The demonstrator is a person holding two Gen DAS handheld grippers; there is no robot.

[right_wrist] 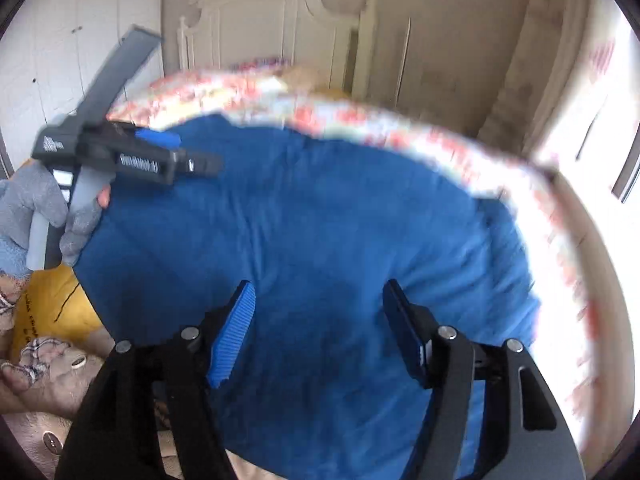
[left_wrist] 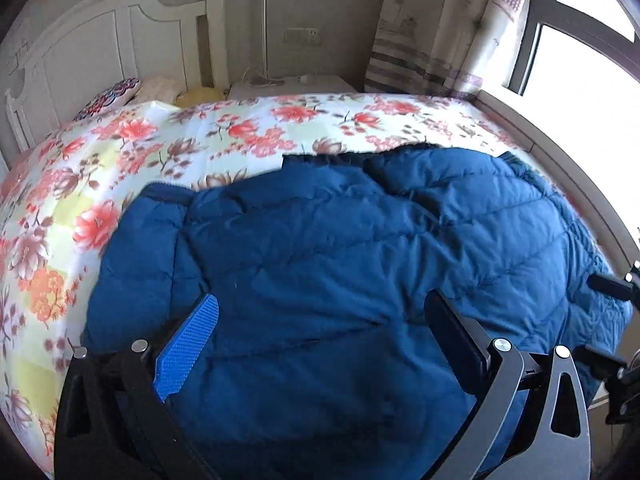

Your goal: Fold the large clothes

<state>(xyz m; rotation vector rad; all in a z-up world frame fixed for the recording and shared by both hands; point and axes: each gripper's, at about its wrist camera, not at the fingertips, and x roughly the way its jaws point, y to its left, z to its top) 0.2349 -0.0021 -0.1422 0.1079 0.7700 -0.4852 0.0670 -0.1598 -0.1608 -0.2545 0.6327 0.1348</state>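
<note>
Two grippers' jaws spread wide, gripping nothing, puffy quilted blue jacket [left_wrist: 340,248] folded on floral bedspread [left_wrist: 120,152].

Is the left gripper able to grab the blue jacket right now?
Probably yes. The left gripper has its jaws open and empty right above the blue jacket, which lies spread on the floral bedspread with nothing between them.

— Any writing you can make out?

— Hardly any. The left hand-held gripper [right_wrist: 176,152], seen from the right wrist view, carries a white printed line on its black body, but motion blur leaves it unreadable.

— Anything else?

— Dark handwriting-like marks on a yellow cloth [right_wrist: 52,312], perhaps letters; I cannot read them either.
</note>
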